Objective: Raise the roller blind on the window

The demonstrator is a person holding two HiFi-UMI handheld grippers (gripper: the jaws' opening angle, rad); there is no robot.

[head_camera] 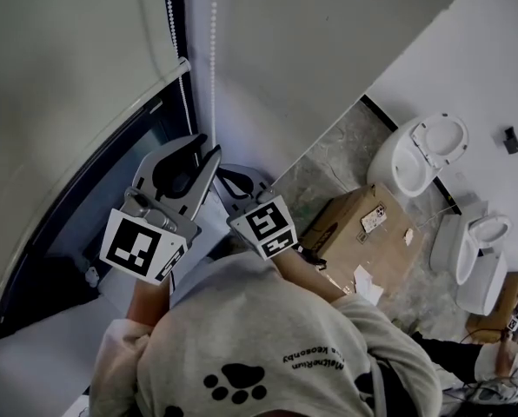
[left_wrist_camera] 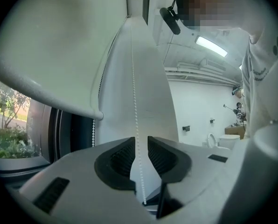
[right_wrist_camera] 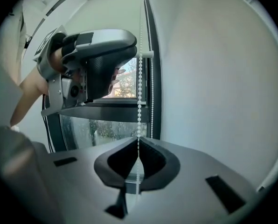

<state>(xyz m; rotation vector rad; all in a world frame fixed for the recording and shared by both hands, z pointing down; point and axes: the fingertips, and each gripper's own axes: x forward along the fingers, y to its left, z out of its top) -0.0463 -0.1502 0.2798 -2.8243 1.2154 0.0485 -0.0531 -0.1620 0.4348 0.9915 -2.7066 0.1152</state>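
The pale roller blind [head_camera: 68, 59] hangs over the window, its bottom rail [left_wrist_camera: 59, 101] partway down the glass. Its white bead chain [head_camera: 213, 33] drops beside the dark window frame. My left gripper [head_camera: 207, 146] is up at the chain. In the left gripper view the chain [left_wrist_camera: 135, 106] runs through a narrow gap between the jaws, and the left gripper [left_wrist_camera: 139, 146] is open, its pads not pressing on the chain. My right gripper [head_camera: 227, 176] sits just below it. The right gripper [right_wrist_camera: 139, 143] is shut on the bead chain [right_wrist_camera: 140, 92], its tips pinched together on it.
The dark window frame [head_camera: 85, 215] and sill are at the left, with a white wall [head_camera: 311, 50] to the right of the chain. On the floor behind stand a cardboard box [head_camera: 363, 228] and two white toilets [head_camera: 420, 150] [head_camera: 476, 241]. Another person [head_camera: 494, 363] is at the bottom right.
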